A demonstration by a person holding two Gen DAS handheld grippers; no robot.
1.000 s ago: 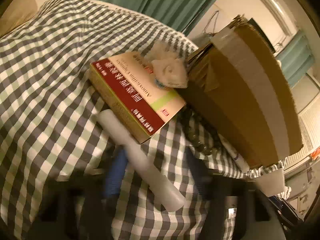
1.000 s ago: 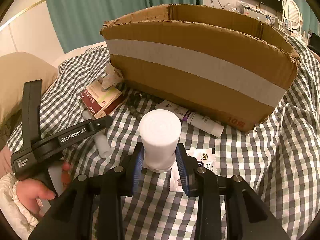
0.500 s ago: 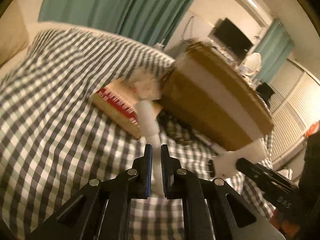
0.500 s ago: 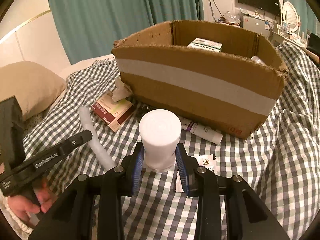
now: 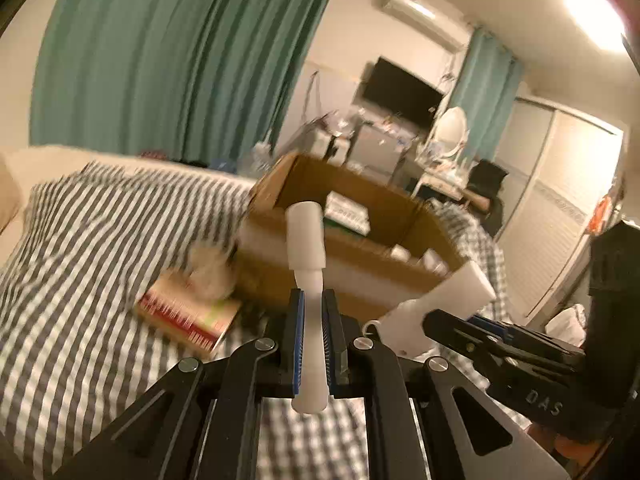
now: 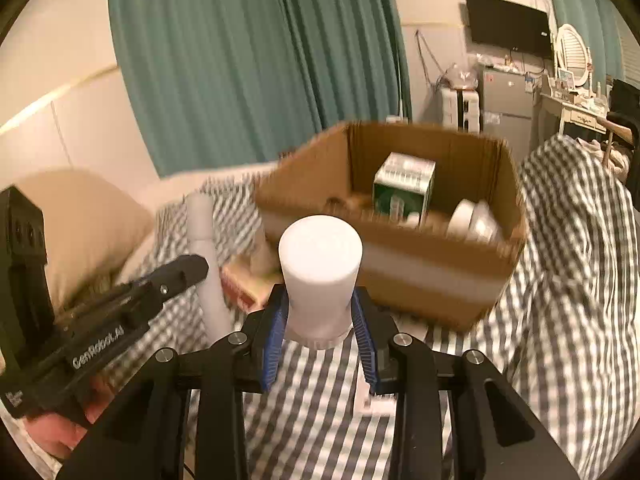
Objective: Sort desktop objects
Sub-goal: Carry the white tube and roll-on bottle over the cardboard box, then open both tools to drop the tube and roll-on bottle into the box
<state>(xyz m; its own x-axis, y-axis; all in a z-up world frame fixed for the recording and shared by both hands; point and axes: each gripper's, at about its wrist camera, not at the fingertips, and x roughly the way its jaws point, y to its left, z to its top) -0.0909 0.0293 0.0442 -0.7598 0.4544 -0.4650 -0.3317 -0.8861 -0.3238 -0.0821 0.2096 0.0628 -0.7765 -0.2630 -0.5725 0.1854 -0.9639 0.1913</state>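
I saw warm, dim yellow light. A bright ceiling lamp [image 5: 592, 4] glared at the top right. The brown cardboard box [image 6: 400, 264] and checked grey-and-white cloth [image 5: 80, 280] looked smeared. Both round pictures bent and went dark at the edges.

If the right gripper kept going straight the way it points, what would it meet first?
Probably the near wall of the cardboard box. The right gripper, shut on the white jar, aims about at the box's rim, so it might just clear it; depth is unclear.
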